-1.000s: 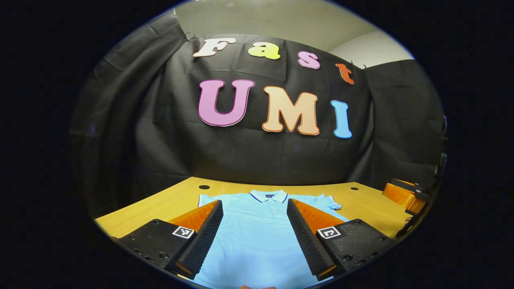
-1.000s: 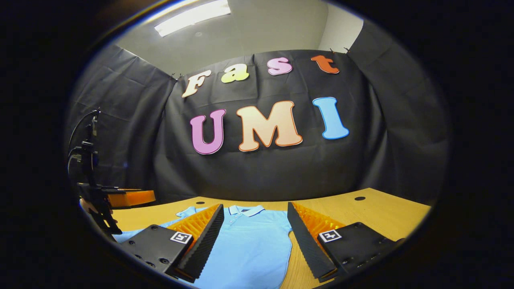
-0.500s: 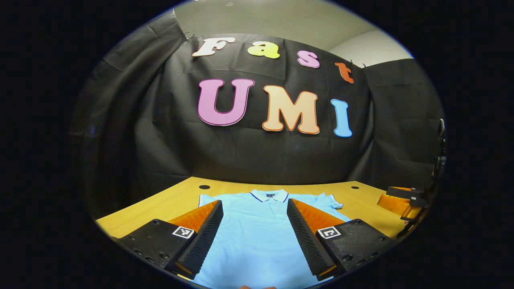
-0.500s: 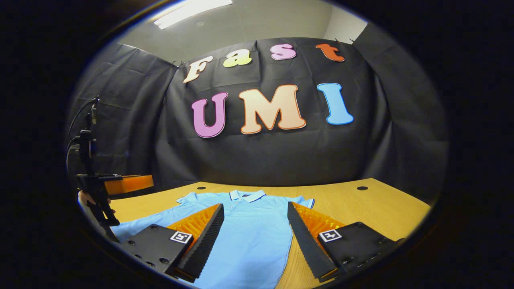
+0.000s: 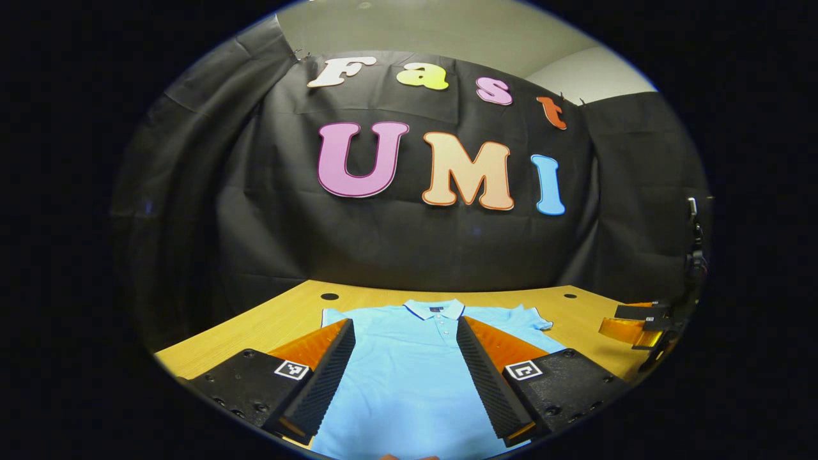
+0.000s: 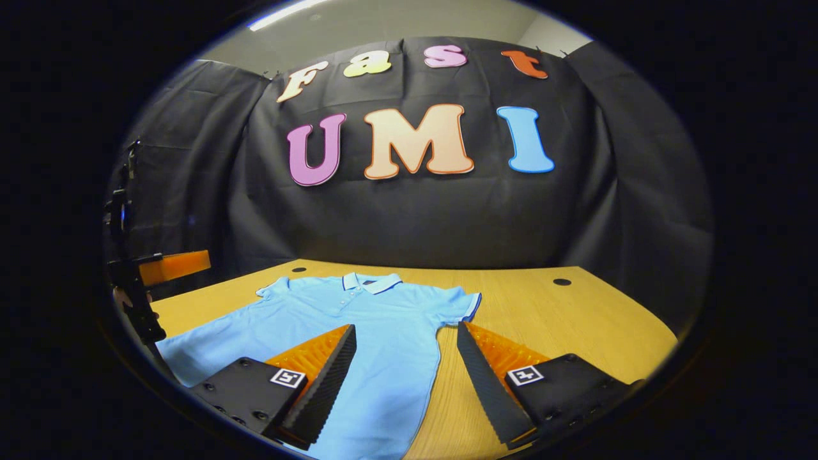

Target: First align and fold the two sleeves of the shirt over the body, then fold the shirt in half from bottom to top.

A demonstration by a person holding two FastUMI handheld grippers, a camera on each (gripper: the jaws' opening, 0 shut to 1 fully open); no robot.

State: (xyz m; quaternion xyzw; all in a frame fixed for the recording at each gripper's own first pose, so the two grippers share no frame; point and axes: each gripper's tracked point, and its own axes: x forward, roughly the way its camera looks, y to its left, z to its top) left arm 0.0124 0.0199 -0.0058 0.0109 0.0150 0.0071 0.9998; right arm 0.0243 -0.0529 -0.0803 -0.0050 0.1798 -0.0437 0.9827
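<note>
A light blue polo shirt (image 5: 409,377) lies flat on the wooden table (image 5: 281,319), collar toward the far wall and both short sleeves spread out. My left gripper (image 5: 404,383) hovers open over the shirt's body, nothing between its fingers. In the right gripper view the shirt (image 6: 358,332) spreads to the left, its right sleeve (image 6: 457,305) just ahead. My right gripper (image 6: 402,383) is open above the shirt's right side edge and the bare table (image 6: 562,326). The right gripper (image 5: 639,326) shows at the far right of the left gripper view; the left gripper (image 6: 160,271) shows at the far left of the right gripper view.
Black cloth walls close the booth behind and on both sides of the table. Two dark round holes (image 5: 329,296) (image 5: 569,296) sit near the table's far edge. Bare wood lies right of the shirt (image 6: 575,319).
My right gripper has risen and tipped downward, so more of the shirt and table now show. The left gripper has barely shifted. Both stay open.
</note>
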